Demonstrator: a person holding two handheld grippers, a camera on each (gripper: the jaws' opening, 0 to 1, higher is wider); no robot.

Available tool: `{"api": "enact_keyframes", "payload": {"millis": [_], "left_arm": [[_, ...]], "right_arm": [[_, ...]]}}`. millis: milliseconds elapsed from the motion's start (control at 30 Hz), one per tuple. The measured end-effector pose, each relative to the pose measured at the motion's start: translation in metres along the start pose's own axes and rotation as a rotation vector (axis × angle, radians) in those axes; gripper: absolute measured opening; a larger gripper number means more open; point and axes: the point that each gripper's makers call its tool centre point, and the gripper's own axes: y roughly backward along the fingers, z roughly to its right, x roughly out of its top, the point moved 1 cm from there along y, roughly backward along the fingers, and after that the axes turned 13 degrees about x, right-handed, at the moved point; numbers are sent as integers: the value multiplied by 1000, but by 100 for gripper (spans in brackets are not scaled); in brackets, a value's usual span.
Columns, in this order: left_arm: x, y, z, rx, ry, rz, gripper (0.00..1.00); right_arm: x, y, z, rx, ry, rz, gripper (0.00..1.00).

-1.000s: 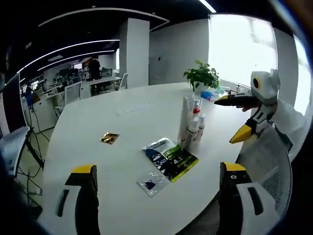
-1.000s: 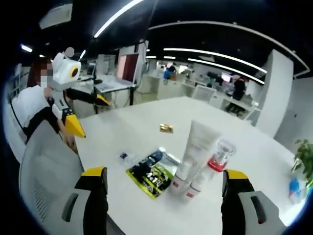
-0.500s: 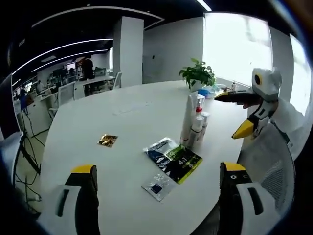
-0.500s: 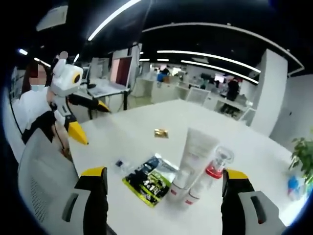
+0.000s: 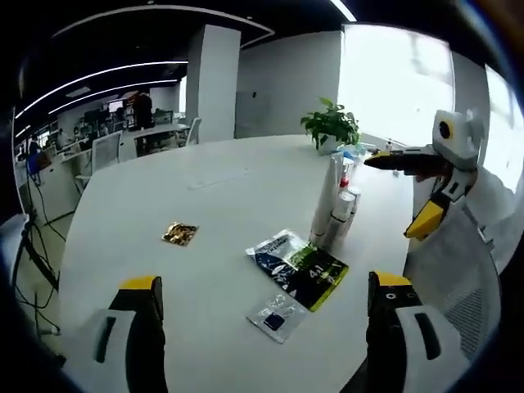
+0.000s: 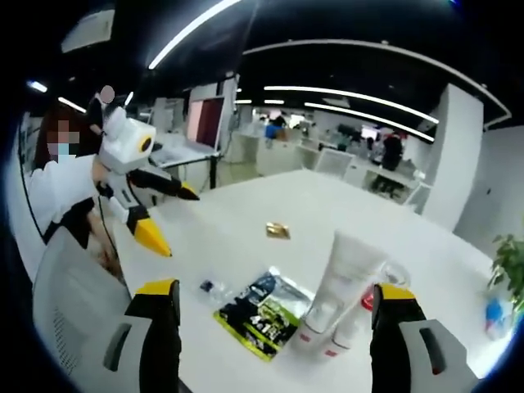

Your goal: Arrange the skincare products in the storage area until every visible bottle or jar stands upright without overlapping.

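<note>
Landmark: tall white tube (image 6: 342, 278), standing cap-down on the white table (image 5: 205, 205); seen also in the left gripper view (image 5: 326, 203).

- Bottles (image 5: 342, 205): a small cluster touching the tube, one with a red collar and clear cap (image 6: 385, 282). All appear upright and bunched close, probably so they prop one another; whether any overlap counts against the task cannot be told.
- Sachet (image 5: 296, 268), dark blue and green: lying flat on the table just beside the tube's base, nearer the grippers. Flat by nature; not a bottle or jar.
- Small clear packet (image 5: 278, 315): flat, beyond the sachet from the tube.
- Gold wrapper (image 5: 181, 233): flat, well apart from the tube, out toward the table's middle.
- Plant (image 5: 332, 124): behind the tube, at the table's far edge.
- Left gripper (image 5: 260, 327): jaws spread wide, holding nothing, hovering short of the sachet.
- Right gripper (image 6: 274, 336): jaws likewise apart and empty, aimed at the tube, presumably sizing up the cluster.
</note>
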Motion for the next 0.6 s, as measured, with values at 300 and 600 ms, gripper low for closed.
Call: {"api": "enact_keyframes", "payload": {"millis": [300,600], "left_arm": [[-15,1,-2,25,56,-17,99],[-31,-1,-10,14,76,-64,98]], "right_arm": [[8,-30,-15,106,33,-15,99],[15,-59,-20,172,41,-12,97]]}}
